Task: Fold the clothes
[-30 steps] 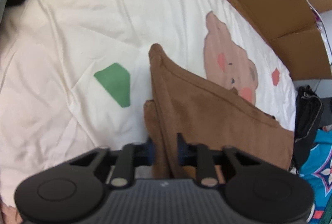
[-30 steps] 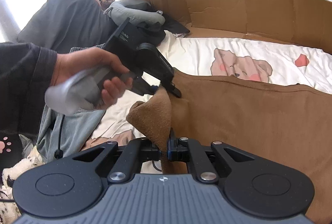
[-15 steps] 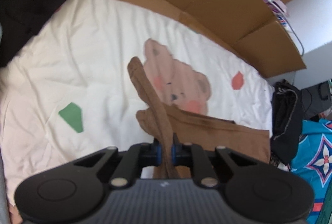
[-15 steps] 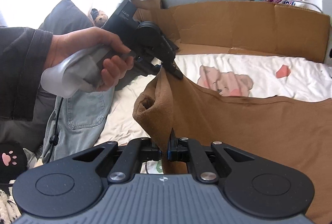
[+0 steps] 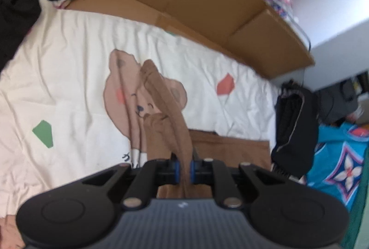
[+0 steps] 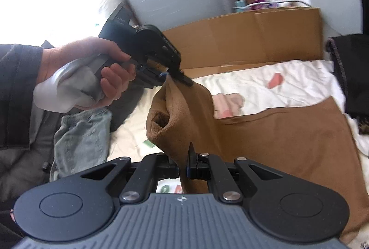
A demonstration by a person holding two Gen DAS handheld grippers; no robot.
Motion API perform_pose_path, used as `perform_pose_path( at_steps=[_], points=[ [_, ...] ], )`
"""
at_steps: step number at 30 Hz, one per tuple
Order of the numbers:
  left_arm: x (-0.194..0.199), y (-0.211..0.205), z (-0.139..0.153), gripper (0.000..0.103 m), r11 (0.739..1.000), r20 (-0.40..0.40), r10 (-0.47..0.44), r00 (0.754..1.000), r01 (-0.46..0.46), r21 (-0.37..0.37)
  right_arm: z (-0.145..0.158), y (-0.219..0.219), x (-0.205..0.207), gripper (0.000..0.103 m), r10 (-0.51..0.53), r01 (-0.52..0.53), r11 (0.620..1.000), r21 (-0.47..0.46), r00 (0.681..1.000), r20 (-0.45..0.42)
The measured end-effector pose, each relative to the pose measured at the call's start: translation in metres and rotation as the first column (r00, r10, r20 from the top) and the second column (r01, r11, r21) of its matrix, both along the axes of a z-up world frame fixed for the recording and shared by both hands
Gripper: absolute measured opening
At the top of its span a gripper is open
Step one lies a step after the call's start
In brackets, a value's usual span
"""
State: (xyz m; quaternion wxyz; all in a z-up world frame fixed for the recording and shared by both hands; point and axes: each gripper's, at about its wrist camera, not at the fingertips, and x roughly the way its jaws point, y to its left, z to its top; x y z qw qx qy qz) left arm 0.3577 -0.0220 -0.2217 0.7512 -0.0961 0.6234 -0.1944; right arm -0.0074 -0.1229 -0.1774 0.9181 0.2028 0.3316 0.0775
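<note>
While both grippers pinch the same cloth, these lines apply.
Bed: the cream bedsheet printed with a brown bear [image 5: 69,69] fills the left wrist view from 9 to 2 o'clock.
Garment: the soft brown fleece garment [image 6: 288,140] has one end raised and the rest lying on the sheet toward 4 o'clock in the right wrist view.
Left gripper [image 5: 183,167]: clamped on a bunched brown edge.
Right gripper [image 6: 183,164]: clamped on another edge.
Advice: likely lifting to fold; keep both pinches level and taut, then lay the raised end squarely over the flat part.
</note>
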Motion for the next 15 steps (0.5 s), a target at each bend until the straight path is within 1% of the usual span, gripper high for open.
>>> perform_pose_path(
  at_steps=[5, 9, 15],
  points=[
    [-0.003, -0.036, 0.005, 0.009, 0.999, 0.001, -0.033, 0.999, 0.033, 0.032, -0.008, -0.024, -0.011, 0.004, -0.080, 0.080, 0.995, 0.067, 0.997, -0.005],
    [-0.008, -0.065, 0.006, 0.009, 0.997, 0.010, -0.054, 0.999, 0.053, 0.054, -0.014, -0.039, -0.019, 0.004, -0.113, 0.113, 0.990, 0.081, 0.994, -0.006],
    [-0.017, -0.105, 0.005, 0.009, 0.995, 0.027, -0.073, 0.997, 0.071, 0.072, -0.025, -0.069, -0.032, 0.004, -0.194, 0.196, 0.975, 0.106, 0.981, -0.024]
  ],
)
